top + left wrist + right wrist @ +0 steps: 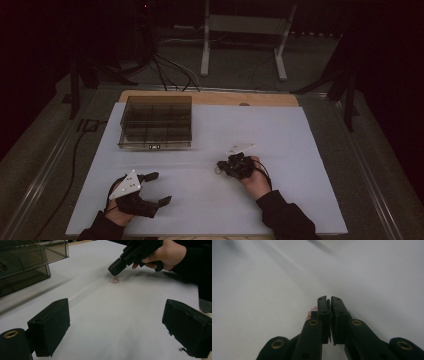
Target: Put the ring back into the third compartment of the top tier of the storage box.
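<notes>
The wide desk (280, 150) has a smooth, matt, pale white top, and it carries everything here. At its far left part stands a rectangular box of smoky transparent plastic (156, 121), divided inside into compartments, with its long side running across the desk.

The left claw (156, 189) rests near the front edge of the desk, held by the person's left hand (116, 214). Its two black, blocky jaws are spread wide with only bare desk between them, and a grey three-cornered plate sits on top of it.

The right claw (221, 165) is held by the right hand (256, 181) near the middle of the desk and points to the left and downward, with its tip at the surface. Its two flat black jaws are pressed together. Whether they pinch anything I cannot tell.

The smallest thing is a little pinkish ring-shaped ornament with pale beads and a small golden bead (114, 279). It lies flat on the desk, directly under the tip of the right claw and slightly to its side, well apart from the plastic box. In the right gripper view it (311, 312) peeks out against the outer side of one jaw, not clearly between the jaws. It looks roundish, so no long axis or pointing direction can be told; its fine texture is too small and blurred.
</notes>
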`<act>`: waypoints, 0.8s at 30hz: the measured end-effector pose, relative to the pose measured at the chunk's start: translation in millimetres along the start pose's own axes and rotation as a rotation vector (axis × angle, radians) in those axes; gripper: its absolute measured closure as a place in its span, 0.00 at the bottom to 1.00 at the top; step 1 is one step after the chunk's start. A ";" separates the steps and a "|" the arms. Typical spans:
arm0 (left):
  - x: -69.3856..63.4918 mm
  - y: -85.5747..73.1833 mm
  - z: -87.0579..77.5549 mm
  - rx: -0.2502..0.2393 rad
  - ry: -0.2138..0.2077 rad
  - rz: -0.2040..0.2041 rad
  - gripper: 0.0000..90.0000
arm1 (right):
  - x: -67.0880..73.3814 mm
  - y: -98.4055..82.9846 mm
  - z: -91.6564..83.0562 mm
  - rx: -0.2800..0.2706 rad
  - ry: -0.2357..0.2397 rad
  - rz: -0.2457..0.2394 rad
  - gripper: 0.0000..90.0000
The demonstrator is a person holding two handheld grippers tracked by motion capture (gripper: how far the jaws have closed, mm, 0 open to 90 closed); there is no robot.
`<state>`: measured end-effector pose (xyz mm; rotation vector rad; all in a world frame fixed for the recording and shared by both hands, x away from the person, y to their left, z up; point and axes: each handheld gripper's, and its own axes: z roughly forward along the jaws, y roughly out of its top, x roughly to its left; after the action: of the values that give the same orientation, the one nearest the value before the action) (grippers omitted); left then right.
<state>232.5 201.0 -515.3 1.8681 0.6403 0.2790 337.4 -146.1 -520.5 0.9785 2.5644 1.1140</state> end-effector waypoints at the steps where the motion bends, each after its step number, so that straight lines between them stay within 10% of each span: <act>1: 0.0 0.1 0.0 -0.001 0.001 -0.001 0.10 | 0.1 0.5 -1.2 -0.003 0.001 0.002 0.97; 24: 0.3 1.2 -0.2 -0.013 0.001 0.001 0.10 | 5.0 13.5 -18.6 -0.041 0.019 0.009 0.97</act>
<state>233.1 201.0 -514.2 1.8558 0.6372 0.2842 332.9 -147.0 -497.5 0.9749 2.5432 1.1787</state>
